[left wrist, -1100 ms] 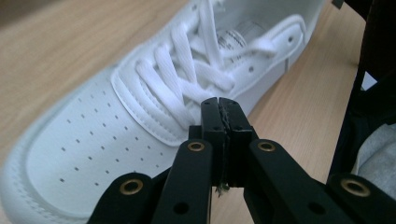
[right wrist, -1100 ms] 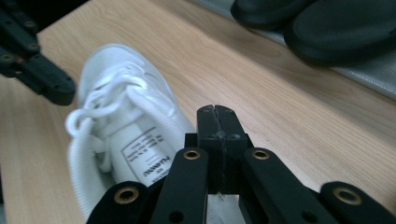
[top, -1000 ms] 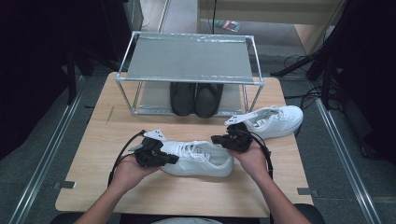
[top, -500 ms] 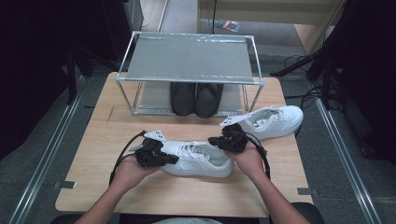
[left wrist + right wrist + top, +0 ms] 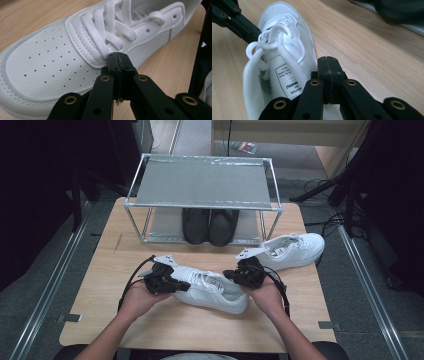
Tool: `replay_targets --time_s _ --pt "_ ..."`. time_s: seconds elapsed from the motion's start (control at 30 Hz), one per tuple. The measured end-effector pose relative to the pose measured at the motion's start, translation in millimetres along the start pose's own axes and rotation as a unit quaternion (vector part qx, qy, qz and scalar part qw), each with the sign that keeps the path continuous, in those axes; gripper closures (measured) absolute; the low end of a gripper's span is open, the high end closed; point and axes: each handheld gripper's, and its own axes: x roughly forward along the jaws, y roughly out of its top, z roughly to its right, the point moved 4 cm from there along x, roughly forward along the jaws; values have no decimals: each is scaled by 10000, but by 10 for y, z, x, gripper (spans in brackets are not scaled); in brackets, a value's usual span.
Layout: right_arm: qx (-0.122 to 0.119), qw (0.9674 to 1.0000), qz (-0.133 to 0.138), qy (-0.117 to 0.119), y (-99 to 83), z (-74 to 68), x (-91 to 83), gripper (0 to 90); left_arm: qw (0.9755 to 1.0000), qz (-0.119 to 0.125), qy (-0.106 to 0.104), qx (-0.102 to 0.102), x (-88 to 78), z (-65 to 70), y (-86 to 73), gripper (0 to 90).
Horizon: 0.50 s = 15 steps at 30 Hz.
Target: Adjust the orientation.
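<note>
Sat with jaws pressed shut, left gripper and right gripper, flanking the white sneaker, clasping nothing.

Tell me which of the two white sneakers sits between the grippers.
The near white sneaker, lying in front of the person. The other white sneaker lies farther back at the right, beside the rack.

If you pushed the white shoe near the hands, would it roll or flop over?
The near white sneaker probably slides rather than rolls: it lies flat on its sole on the wooden table. Its laces look floppy, and its smooth upper may be slippery.
</note>
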Motion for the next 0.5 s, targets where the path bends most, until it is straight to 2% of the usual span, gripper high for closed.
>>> replay_targets --time_s 0.47,0.5 --pt "311 9993 -33 -217 -97 -59 -93 900 9999 -33 -32 132 84 -64 141 900" --pt "265 9993 -50 -245 -101 -60 -108 900 9998 -63 -49 159 90 -69 151 900"
